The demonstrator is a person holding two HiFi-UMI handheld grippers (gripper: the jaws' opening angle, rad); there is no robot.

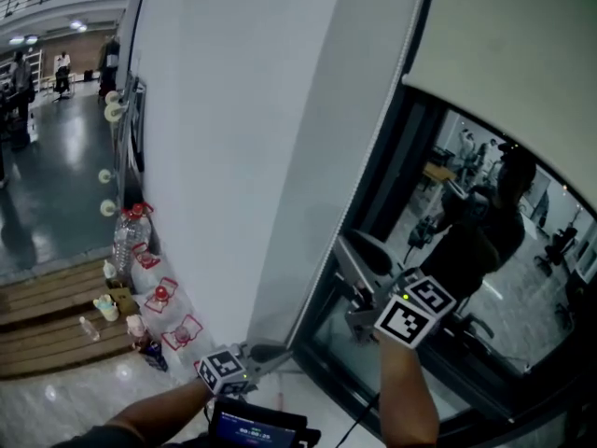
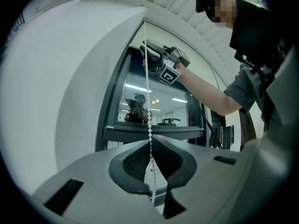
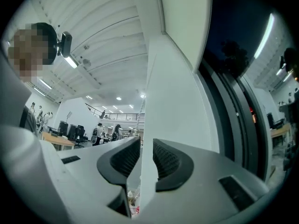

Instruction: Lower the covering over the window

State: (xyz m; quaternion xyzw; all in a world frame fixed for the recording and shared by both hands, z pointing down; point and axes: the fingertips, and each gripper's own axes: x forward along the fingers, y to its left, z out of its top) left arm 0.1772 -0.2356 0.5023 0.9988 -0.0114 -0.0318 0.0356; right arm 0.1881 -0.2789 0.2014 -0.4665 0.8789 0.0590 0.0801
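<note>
- Two tongs worked one cord: the left gripper [image 2: 150,146] was clenched on the bead chain [image 2: 148,101], its pads meeting at lower centre of its own view with the beads pinched between them.
- The chain's long axis ran straight up and down that view, from the top of the window recess, through the jaws, to a few beads hanging just below them.
- The right gripper [image 3: 146,146] was released, its pads apart and holding nothing; only the edge of the white wall [image 3: 177,101] showed through the gap.
- In the left gripper view it sat at upper centre, just beside the chain; whether it touched could not be told.
- In the head view the chain slanted from upper right to lower centre along the left edge of the window [image 1: 392,175].
- The blind [image 1: 513,45] filled that view's upper right corner, its bottom edge sloping down to the right over dark uncovered glass.
</note>
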